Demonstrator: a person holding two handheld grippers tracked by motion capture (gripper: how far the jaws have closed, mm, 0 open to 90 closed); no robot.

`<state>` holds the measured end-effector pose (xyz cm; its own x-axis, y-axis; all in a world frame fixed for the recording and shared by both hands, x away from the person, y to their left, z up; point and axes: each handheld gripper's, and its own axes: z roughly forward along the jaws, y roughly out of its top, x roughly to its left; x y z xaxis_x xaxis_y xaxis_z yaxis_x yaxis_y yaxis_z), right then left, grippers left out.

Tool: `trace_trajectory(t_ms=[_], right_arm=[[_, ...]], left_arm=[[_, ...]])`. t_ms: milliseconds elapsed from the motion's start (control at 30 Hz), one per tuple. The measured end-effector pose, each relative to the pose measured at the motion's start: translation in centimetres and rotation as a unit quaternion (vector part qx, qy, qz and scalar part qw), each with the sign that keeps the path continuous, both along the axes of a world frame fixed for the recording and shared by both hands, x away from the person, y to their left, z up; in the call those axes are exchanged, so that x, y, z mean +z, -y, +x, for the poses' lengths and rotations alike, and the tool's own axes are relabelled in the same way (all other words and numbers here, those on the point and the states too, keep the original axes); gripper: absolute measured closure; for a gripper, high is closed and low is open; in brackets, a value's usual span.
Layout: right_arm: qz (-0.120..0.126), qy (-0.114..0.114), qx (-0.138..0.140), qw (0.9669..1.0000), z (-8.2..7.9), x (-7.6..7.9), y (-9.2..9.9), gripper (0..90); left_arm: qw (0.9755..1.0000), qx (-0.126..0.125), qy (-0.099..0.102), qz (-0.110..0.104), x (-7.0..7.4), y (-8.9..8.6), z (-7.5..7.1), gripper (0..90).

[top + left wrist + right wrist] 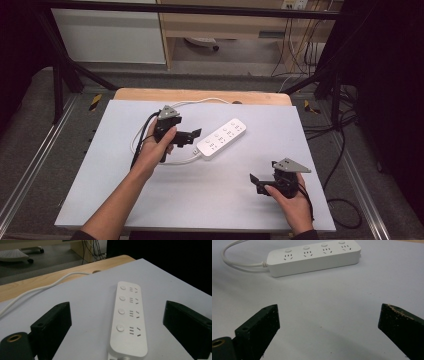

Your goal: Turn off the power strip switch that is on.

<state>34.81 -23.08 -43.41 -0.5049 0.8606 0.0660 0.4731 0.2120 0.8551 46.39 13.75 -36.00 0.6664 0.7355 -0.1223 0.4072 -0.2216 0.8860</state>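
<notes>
In the middle of the grey table top (210, 200) lay a white power strip (222, 138), slanting from near-left to far-right, its white cord (150, 131) looping off to the left. Just left of the strip's near end hung the left gripper (196, 134), its jaws spread wide with nothing between them, pointing at the strip without touching it. Well apart, near the right front edge, the right gripper (254, 180) stood equally wide open and empty.
</notes>
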Motion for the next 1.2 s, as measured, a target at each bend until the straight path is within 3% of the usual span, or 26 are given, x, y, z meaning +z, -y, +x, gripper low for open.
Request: trace_trajectory(t_ms=[167, 433, 867, 1200], right_arm=[[0.000, 0.000, -0.001, 1.0000, 0.0, 0.0, 0.0, 4.0], [0.003, 0.002, 0.001, 1.0000, 0.0, 0.0, 0.0, 3.5], [-0.001, 0.001, 0.004, 1.0000, 0.0, -0.1, -0.2, 3.3], [-0.004, 0.001, 0.005, 1.0000, 0.0, -0.1, -0.3, 3.3]], left_arm=[[1.0000, 0.005, 0.004, -0.001, 0.2, -1.9, -1.0, 5.9], [0.9994, 0.021, 0.013, -0.023, 0.1, -5.4, -3.0, 5.9], [0.9964, 0.070, 0.022, -0.043, -0.2, -11.8, -6.9, 5.9], [0.9946, 0.086, 0.028, -0.050, -1.3, -15.3, -10.0, 5.6]])
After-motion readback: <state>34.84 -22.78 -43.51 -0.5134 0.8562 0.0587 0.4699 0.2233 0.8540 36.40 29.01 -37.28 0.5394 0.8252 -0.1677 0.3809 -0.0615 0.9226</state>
